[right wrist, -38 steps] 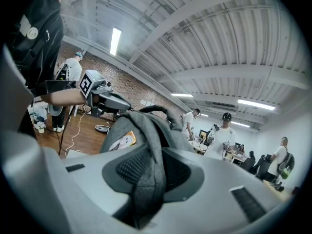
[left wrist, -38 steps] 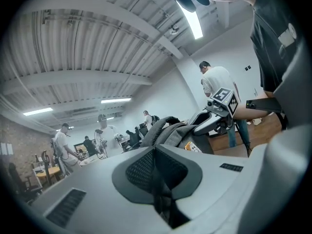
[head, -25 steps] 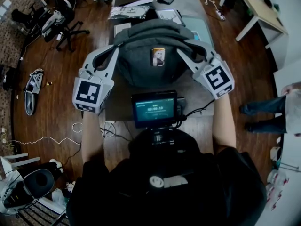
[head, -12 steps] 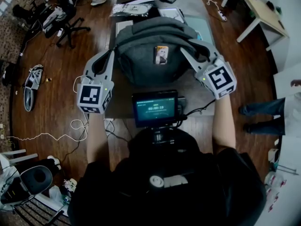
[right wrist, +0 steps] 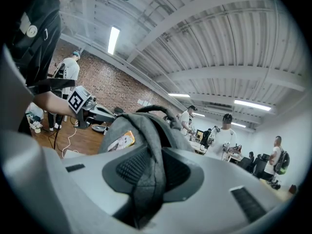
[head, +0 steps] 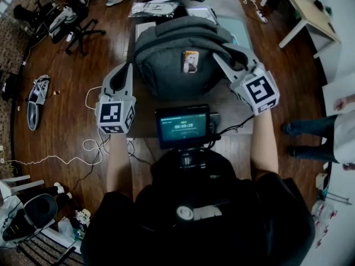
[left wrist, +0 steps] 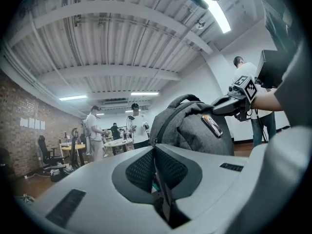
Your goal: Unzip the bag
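A grey backpack (head: 177, 60) stands upright on the table (head: 230, 101), with a small picture tag (head: 190, 61) on its front. My left gripper (head: 131, 65) is at the bag's left side. In the left gripper view its jaws meet (left wrist: 155, 147) at the lower end of the dark zipper line running up the backpack (left wrist: 195, 128); they are shut on the zipper pull, mostly hidden between the pads. My right gripper (head: 218, 57) holds the bag's right side, shut on a grey strap (right wrist: 148, 179) of the backpack (right wrist: 141, 123).
A small screen (head: 182, 125) sits between me and the bag. Papers and devices (head: 152, 9) lie at the table's far end. An office chair (head: 69, 24), a shoe (head: 34, 101) and cables (head: 89, 146) are on the floor at left. A person (head: 333, 126) stands at right.
My left gripper has come down and toward me along the bag's left side, rolling a little. The right gripper has kept its hold in place.
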Demonstrator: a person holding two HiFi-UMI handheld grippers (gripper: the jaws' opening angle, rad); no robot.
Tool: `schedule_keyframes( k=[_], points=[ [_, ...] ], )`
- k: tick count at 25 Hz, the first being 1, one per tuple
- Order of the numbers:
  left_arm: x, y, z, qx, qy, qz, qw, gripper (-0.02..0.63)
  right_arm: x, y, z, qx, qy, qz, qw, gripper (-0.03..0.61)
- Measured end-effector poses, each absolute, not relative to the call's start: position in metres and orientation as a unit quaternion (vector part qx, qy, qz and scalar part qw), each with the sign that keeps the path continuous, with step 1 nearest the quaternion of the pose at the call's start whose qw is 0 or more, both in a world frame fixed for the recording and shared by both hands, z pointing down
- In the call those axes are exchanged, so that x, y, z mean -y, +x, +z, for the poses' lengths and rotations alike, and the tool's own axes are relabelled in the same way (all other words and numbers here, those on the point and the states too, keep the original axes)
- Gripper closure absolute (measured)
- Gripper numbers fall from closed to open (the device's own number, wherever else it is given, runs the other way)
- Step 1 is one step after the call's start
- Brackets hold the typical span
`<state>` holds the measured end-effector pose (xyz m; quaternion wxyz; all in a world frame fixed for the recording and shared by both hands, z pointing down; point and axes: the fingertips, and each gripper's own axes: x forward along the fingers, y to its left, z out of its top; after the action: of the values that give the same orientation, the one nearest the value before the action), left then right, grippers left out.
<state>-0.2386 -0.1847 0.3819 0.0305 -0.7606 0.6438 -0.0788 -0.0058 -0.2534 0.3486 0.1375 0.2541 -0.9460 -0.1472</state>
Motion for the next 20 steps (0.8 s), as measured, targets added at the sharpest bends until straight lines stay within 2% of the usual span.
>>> schedule_keyframes(
  k=[13,20],
  points=[
    [0.183,-0.241,0.405,-0.671,-0.741,-0.02,0.021,0.609,0.251,-0.005,0.347,0.944,0.262,-0.146,0.137,0.465],
    [0.178,-0.243,0.413,-0.668,-0.743,-0.04,0.025,0.607,0.247,-0.004,0.345,0.944,0.261,-0.146,0.138,0.465]
  ],
)
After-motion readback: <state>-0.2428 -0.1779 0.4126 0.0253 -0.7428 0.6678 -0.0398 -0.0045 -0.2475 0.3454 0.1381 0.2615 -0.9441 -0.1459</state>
